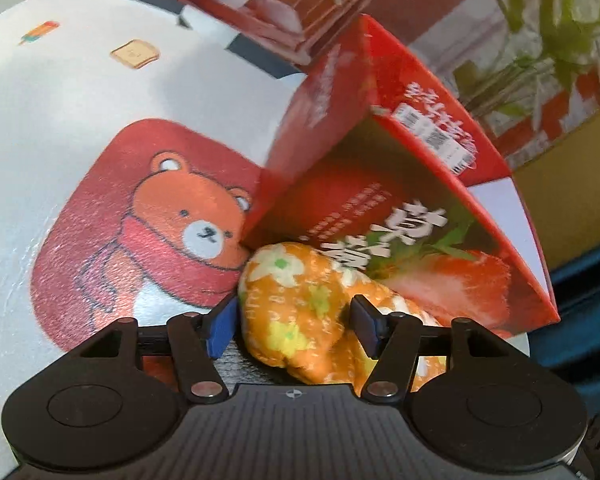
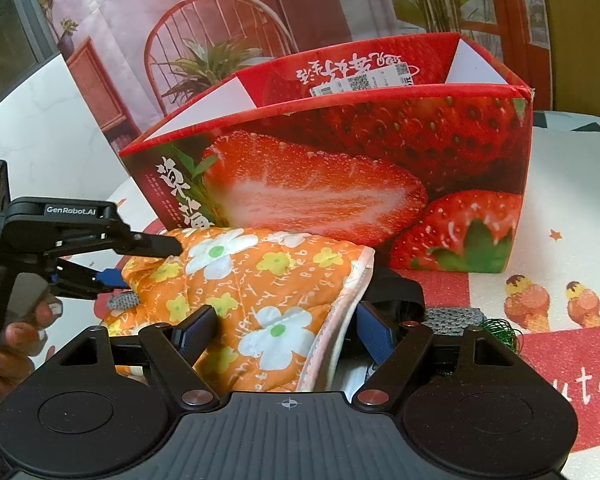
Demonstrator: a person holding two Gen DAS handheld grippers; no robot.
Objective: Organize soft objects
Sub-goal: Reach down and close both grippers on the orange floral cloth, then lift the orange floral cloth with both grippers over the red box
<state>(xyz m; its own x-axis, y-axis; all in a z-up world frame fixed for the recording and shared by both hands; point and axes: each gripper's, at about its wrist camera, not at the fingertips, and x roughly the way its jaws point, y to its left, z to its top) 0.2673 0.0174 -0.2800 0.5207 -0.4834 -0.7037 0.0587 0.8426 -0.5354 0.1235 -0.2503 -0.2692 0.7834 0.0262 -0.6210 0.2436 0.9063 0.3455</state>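
Note:
An orange quilted cloth with white and yellow flowers (image 2: 260, 296) lies on the table in front of a red strawberry-print box (image 2: 340, 168) with open flaps. My right gripper (image 2: 288, 328) holds the cloth's near end between its blue pads. My left gripper (image 1: 292, 326) grips the cloth's other end (image 1: 296, 316), and it shows from the side in the right wrist view (image 2: 148, 260). The box also shows in the left wrist view (image 1: 400, 184), tilted, just beyond the cloth.
A white tablecloth with a bear print (image 1: 172, 224) and ice cream prints (image 2: 540, 300) covers the table. A grey knitted piece (image 2: 452, 320) and a green wire tangle (image 2: 500, 332) lie by the right gripper. A printed backdrop (image 2: 220, 20) stands behind the box.

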